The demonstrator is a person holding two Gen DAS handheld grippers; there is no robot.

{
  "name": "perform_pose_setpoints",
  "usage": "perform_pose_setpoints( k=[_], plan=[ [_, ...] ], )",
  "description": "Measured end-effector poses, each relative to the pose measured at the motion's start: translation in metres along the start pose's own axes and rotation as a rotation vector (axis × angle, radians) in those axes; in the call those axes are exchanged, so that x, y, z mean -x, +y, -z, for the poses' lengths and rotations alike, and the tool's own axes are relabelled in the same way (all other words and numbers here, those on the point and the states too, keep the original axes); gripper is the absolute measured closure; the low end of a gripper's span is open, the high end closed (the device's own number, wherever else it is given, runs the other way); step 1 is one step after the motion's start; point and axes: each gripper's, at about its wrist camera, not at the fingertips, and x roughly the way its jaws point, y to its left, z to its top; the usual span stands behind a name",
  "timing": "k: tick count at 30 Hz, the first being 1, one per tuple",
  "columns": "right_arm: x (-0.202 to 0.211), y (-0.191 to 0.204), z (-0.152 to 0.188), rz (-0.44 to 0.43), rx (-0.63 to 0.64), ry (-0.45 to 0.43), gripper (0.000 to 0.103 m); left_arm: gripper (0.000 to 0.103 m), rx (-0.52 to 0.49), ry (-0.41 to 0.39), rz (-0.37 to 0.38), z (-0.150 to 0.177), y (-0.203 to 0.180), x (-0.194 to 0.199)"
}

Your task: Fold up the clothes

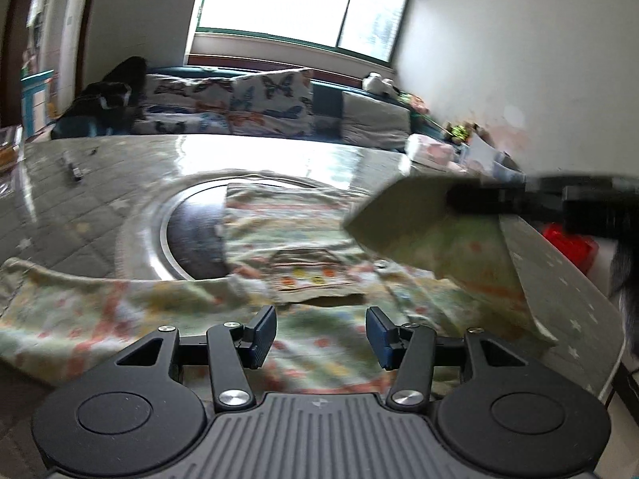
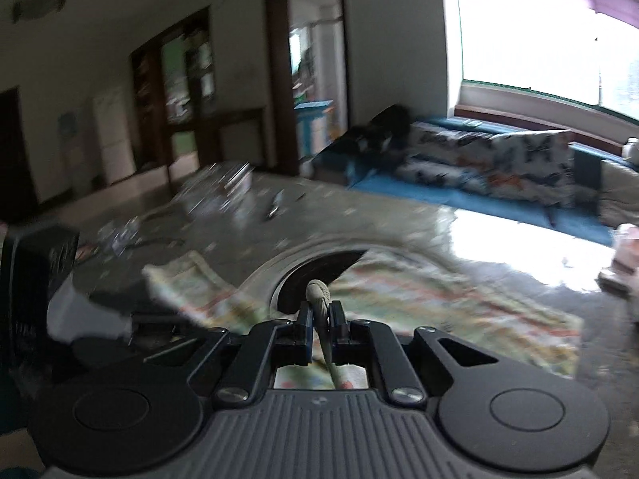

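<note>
A pale green patterned garment (image 1: 279,239) with a small chest pocket lies spread on the table (image 1: 100,183). My left gripper (image 1: 321,337) is open and empty just above the garment's near part. My right gripper (image 2: 320,319) is shut on a corner of the garment (image 2: 439,299) and holds it up; in the left wrist view that gripper (image 1: 451,201) shows at the right, with the lifted flap (image 1: 439,239) hanging from it over the spread cloth.
A round inset hob (image 1: 191,235) sits in the table, partly under the garment. A small dark object (image 1: 74,169) lies at the far left. Clutter (image 1: 447,147) stands at the far right edge. A sofa with butterfly cushions (image 1: 247,99) is behind the table.
</note>
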Motion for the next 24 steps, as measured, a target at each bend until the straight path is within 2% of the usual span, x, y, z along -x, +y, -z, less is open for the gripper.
perform_pose_setpoints(
  k=[2, 6, 8, 15, 20, 24],
  plan=[
    [-0.009, 0.009, 0.003, -0.024, 0.016, 0.025, 0.095, 0.050, 0.020, -0.006, -0.018, 0.000, 0.008, 0.003],
    [-0.004, 0.017, 0.009, -0.073, 0.017, 0.032, 0.081, 0.050, 0.059, -0.019, -0.046, -0.002, 0.022, 0.008],
    [0.002, 0.016, 0.007, -0.083, 0.020, 0.022, 0.081, 0.050, 0.073, -0.025, -0.057, -0.003, 0.027, 0.009],
    [0.038, -0.015, 0.008, 0.008, 0.026, 0.000, 0.071, 0.050, 0.058, -0.043, -0.024, -0.009, 0.019, 0.012],
    [0.049, -0.055, 0.045, 0.161, -0.008, 0.121, 0.070, 0.051, 0.020, -0.017, 0.017, -0.008, 0.002, 0.004],
    [0.052, -0.074, 0.077, 0.207, -0.058, 0.207, 0.071, 0.052, -0.017, 0.018, 0.049, -0.004, -0.014, -0.006]
  ],
)
